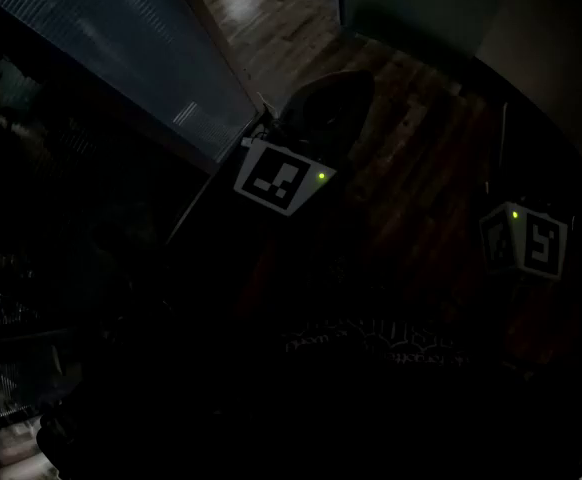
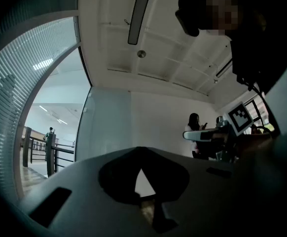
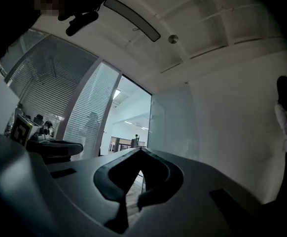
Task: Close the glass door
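The glass door (image 2: 108,125) is a frosted pane standing beside an open doorway (image 2: 59,110) that leads to a bright corridor. In the right gripper view the same glass door (image 3: 175,125) stands right of the doorway (image 3: 131,117). My left gripper (image 2: 140,149) points slightly upward toward the door, well short of it, with its jaws together and nothing between them. My right gripper (image 3: 141,150) is shut and empty too, also apart from the door. In the dark head view only their marker cubes show, the left cube (image 1: 283,178) and the right cube (image 1: 526,240).
A glass wall with blinds (image 3: 50,90) runs left of the doorway. A railing (image 2: 40,152) stands in the corridor beyond. A person (image 2: 195,132) stands by the white wall on the right. Wooden floor (image 1: 391,168) lies below.
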`<action>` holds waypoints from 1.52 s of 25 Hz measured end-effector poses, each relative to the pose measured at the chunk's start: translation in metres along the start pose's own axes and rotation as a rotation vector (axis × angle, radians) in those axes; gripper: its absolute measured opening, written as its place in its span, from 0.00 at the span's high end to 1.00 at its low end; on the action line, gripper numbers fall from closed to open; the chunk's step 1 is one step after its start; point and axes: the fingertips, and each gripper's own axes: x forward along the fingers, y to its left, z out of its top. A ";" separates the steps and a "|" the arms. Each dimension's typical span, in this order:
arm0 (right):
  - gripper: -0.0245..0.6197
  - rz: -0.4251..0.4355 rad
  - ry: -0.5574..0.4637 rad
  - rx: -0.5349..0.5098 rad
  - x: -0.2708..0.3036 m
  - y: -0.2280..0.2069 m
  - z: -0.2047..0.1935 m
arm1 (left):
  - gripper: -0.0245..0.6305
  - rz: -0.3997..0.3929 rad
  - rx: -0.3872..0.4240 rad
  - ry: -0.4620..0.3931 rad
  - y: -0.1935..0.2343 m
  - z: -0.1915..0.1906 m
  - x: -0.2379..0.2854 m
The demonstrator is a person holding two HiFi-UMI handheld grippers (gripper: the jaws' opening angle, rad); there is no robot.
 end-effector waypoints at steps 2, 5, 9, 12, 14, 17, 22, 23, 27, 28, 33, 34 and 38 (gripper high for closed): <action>0.97 -0.003 -0.006 -0.002 0.000 -0.001 0.000 | 0.98 0.005 0.002 -0.002 0.002 0.001 -0.001; 0.97 -0.001 -0.012 -0.003 0.001 0.000 0.001 | 0.98 0.018 0.007 -0.007 0.004 0.004 -0.004; 0.97 0.011 -0.013 0.001 0.002 0.001 0.000 | 0.98 0.003 0.026 -0.030 -0.001 0.010 -0.004; 0.97 0.024 -0.015 -0.003 0.003 0.003 0.001 | 0.98 -0.022 0.035 -0.042 -0.007 0.016 -0.002; 0.97 0.028 -0.015 -0.002 0.004 0.005 0.003 | 0.98 -0.025 0.042 -0.041 -0.008 0.019 -0.002; 0.97 0.027 -0.014 -0.002 0.004 0.004 0.002 | 0.98 -0.024 0.045 -0.042 -0.007 0.018 -0.002; 0.97 0.028 -0.010 0.014 0.003 0.004 -0.001 | 0.98 -0.018 0.040 -0.033 -0.006 0.014 -0.004; 0.97 0.024 -0.008 0.018 0.003 0.003 -0.001 | 0.98 -0.018 0.040 -0.034 -0.007 0.015 -0.004; 0.97 0.012 -0.019 0.026 0.002 0.001 0.000 | 0.98 -0.018 0.043 -0.038 -0.008 0.017 -0.004; 0.97 0.011 -0.028 0.032 0.002 0.001 0.000 | 0.98 -0.016 0.043 -0.038 -0.007 0.017 -0.004; 0.97 0.000 -0.055 0.042 0.001 -0.002 0.001 | 0.98 -0.008 0.037 -0.032 -0.003 0.014 -0.007; 0.97 -0.001 -0.056 0.044 0.001 -0.002 0.000 | 0.98 -0.009 0.036 -0.031 -0.003 0.013 -0.007; 0.97 -0.004 -0.059 0.050 0.000 -0.003 0.000 | 0.98 -0.019 0.037 -0.031 -0.005 0.012 -0.007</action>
